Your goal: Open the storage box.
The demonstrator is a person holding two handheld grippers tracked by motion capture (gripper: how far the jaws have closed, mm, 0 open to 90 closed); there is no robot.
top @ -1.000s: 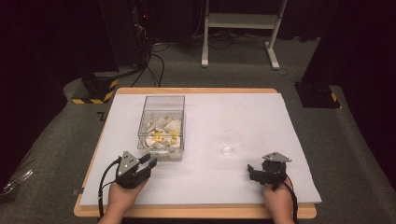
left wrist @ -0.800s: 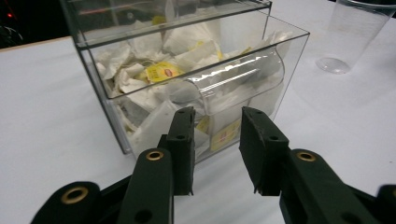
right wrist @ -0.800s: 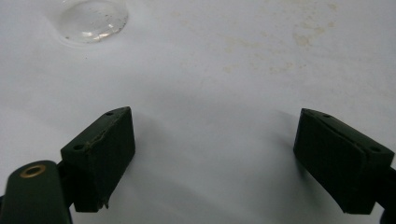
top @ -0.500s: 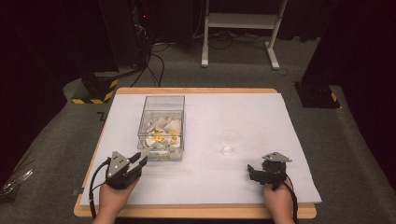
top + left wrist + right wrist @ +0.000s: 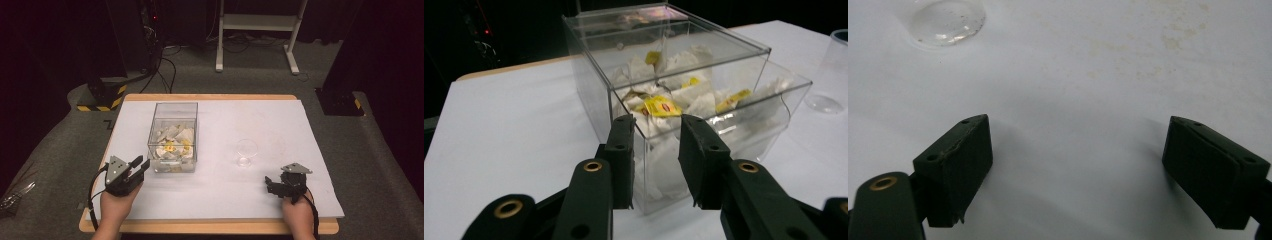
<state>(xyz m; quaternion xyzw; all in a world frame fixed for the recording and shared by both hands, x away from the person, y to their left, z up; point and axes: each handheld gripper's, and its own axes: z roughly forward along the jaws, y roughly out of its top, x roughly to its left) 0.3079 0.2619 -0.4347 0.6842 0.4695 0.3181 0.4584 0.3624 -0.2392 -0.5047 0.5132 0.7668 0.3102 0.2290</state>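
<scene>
The clear box (image 5: 174, 136) of tea bags (image 5: 663, 106) stands left of middle on the white worktop (image 5: 300, 125), its near corner just ahead of the left tool (image 5: 136, 168). That tool's jaws have just been closing to a narrow gap; the left gripper view sets the corner in that gap, but whether the pads touch it is hard to tell. The right tool (image 5: 270, 186) hangs with jaws wide over bare worktop. The glass (image 5: 246, 152) is cut off at the frame edge in both gripper views.
</scene>
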